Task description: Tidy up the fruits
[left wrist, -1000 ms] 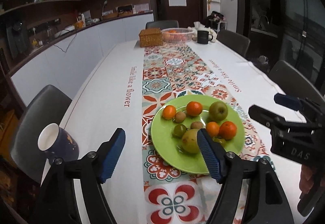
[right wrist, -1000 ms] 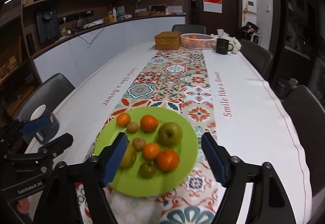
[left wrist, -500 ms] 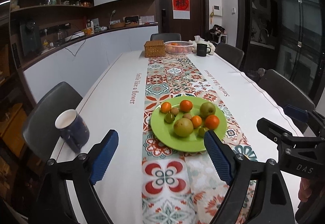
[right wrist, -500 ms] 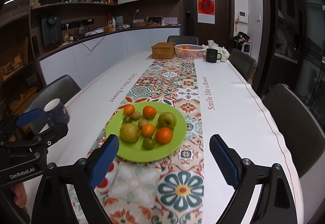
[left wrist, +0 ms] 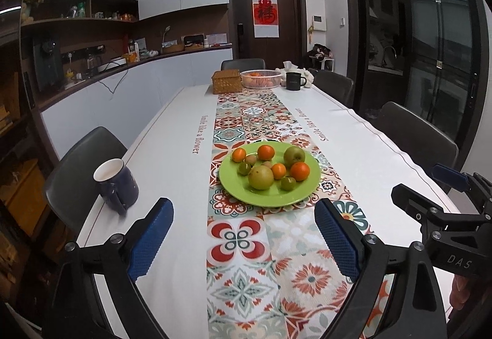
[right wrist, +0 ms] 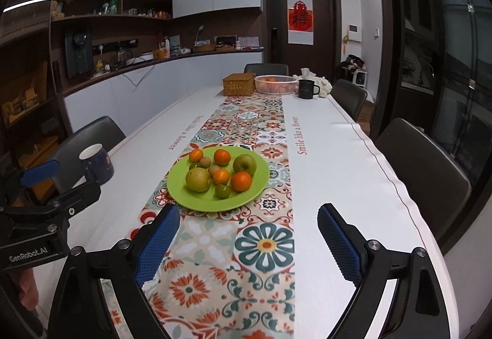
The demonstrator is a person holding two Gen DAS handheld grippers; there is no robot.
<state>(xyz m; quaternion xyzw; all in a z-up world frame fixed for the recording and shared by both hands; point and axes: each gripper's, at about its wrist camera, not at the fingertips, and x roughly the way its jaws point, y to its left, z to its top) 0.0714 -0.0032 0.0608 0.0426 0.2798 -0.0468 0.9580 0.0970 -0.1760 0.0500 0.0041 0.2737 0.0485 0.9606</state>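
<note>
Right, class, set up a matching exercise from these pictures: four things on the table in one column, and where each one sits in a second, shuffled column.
Things:
1. apple
2. blue mug
3. black mug
4. wicker box

Places:
A. far end, beside the white basket, on the window side
B. near table edge, cabinet side
C. on the green plate
D. far end, beside the white basket, on the cabinet side

Pairs: 1-C, 2-B, 3-A, 4-D

plate: lime green
mug: dark blue, white inside
runner: red, teal floral tiles
oranges, 3 o'clock: bright orange
</note>
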